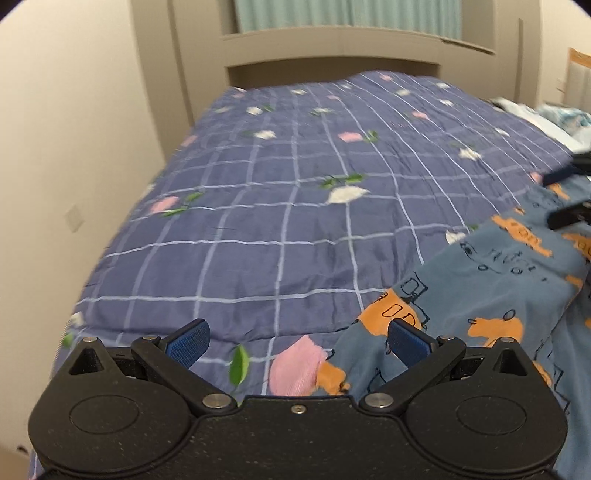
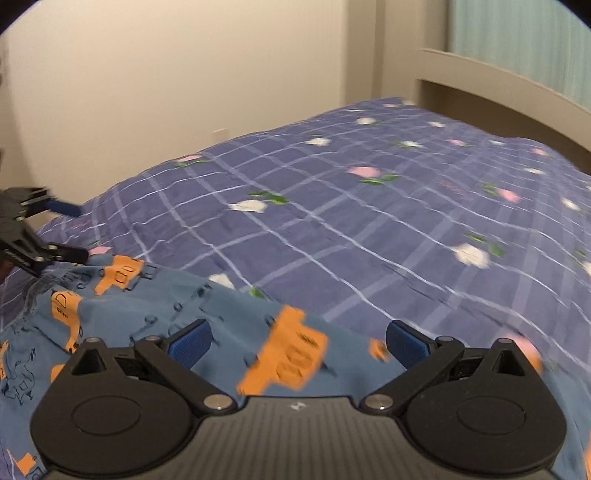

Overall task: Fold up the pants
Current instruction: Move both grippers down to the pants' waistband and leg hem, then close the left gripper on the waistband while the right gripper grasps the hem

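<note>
The pants (image 1: 491, 295) lie on the bed, a soft blue fabric printed with orange blocks and thin dark line drawings, rumpled into loose folds rather than flat. In the left wrist view they fill the lower right and run from beside the left gripper (image 1: 299, 341) up and rightward toward the right gripper (image 1: 561, 199), so their long axis runs roughly between the two tools; which end is the waist cannot be told. In the right wrist view the cloth spreads from under the right gripper (image 2: 297, 341) across to the left gripper (image 2: 75, 232) at the far left edge. Both grippers have their blue ribbed pads spread wide, holding nothing. Under the pants is a quilt (image 1: 295, 166), purple-blue with a pale grid and pink and white flowers, lightly creased. Beyond it stands a beige curved headboard (image 1: 332, 48), with a pale green curtain (image 1: 347, 13) above.
</note>
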`<action>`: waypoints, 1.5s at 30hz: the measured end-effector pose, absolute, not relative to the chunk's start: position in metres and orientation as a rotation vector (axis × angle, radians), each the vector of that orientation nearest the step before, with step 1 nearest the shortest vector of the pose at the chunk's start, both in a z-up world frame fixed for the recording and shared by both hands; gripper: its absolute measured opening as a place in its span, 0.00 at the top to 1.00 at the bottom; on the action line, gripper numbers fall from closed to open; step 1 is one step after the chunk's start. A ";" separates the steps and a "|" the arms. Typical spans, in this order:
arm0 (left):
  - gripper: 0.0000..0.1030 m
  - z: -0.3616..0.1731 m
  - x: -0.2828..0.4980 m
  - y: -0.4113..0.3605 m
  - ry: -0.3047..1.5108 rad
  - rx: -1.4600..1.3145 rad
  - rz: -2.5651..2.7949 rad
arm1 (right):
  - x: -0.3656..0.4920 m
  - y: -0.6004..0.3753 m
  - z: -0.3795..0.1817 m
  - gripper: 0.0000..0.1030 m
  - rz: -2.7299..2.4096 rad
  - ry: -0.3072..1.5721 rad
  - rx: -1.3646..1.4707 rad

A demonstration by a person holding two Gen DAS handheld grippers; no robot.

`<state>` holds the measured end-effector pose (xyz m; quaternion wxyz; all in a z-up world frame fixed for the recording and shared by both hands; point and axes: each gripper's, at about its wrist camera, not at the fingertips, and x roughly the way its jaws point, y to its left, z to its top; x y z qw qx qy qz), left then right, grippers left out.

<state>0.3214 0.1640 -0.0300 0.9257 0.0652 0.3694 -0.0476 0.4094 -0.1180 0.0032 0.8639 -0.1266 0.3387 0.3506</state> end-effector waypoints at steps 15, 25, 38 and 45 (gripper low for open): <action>0.15 -0.046 0.356 0.165 0.884 0.149 -0.263 | 0.454 -0.070 -0.030 0.07 0.899 0.834 -0.392; 0.18 -0.050 0.370 0.164 0.966 0.113 -0.256 | 0.459 -0.066 -0.035 0.11 0.891 0.855 -0.389; 0.80 -0.037 0.368 0.158 1.017 0.081 -0.311 | 0.449 -0.064 -0.031 0.39 0.896 0.870 -0.413; 0.98 -0.032 0.361 0.146 1.008 0.125 -0.288 | 0.440 -0.063 -0.025 0.73 0.881 0.861 -0.418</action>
